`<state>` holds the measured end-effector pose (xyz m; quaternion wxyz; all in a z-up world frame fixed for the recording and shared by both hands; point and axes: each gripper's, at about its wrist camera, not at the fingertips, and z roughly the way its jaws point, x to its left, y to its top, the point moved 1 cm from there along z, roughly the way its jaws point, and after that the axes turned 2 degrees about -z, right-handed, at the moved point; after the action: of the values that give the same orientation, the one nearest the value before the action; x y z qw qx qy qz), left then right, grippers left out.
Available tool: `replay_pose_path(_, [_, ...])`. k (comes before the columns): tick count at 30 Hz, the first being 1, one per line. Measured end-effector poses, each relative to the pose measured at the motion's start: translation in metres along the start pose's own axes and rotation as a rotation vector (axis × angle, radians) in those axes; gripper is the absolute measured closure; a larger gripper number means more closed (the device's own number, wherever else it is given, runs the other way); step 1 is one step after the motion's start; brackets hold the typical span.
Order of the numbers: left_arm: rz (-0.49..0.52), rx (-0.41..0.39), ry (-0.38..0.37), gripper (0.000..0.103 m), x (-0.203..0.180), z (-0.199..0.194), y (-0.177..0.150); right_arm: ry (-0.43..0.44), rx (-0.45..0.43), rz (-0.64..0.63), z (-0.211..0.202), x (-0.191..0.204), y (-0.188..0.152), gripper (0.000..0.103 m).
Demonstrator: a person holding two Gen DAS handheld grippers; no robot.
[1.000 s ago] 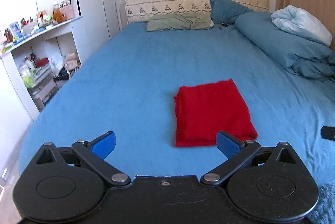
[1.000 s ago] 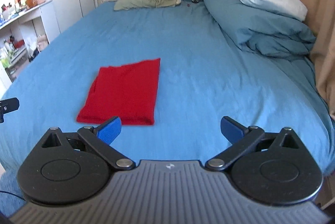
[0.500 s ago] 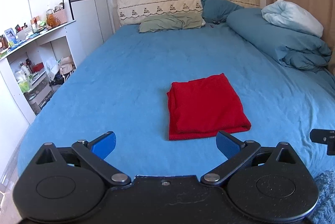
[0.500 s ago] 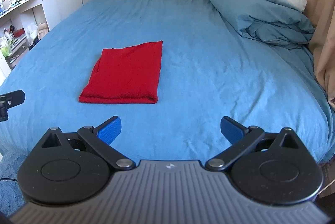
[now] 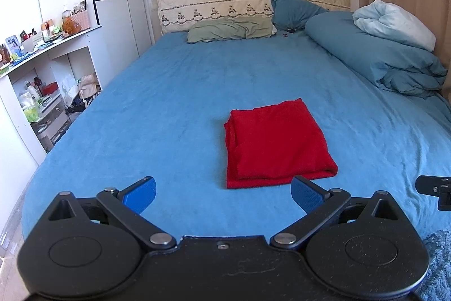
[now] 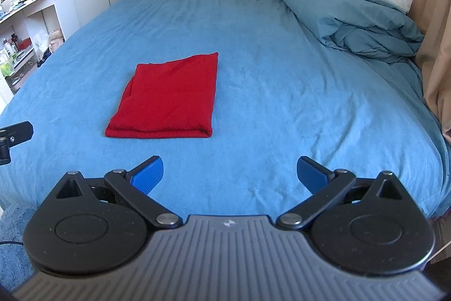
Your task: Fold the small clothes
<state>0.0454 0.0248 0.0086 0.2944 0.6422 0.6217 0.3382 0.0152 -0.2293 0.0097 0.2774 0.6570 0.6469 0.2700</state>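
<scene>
A red garment (image 5: 274, 142) lies folded into a neat rectangle on the blue bed sheet (image 5: 169, 109); it also shows in the right wrist view (image 6: 169, 99). My left gripper (image 5: 224, 192) is open and empty, held back from the garment's near edge. My right gripper (image 6: 229, 174) is open and empty, near the bed's front edge, to the right of the garment. Neither gripper touches the cloth.
A rolled blue duvet (image 5: 375, 58) with a pale blanket (image 5: 394, 22) lies along the right side. Pillows (image 5: 231, 29) rest at the headboard. White shelves (image 5: 36, 70) with clutter stand left of the bed. A beige curtain (image 6: 434, 19) hangs on the right.
Both grippers have drawn back from the bed and lifted slightly, so the folded red garment looks farther away. The garment has not moved.
</scene>
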Motion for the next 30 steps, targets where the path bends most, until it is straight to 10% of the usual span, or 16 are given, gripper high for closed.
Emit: replay_pose_path(30, [-0.006,-0.009,0.004,0.0,-0.0008,0.0006,0.0011,0.002,0.011,0.001,0.0041,-0.0007,-0.002,0.0])
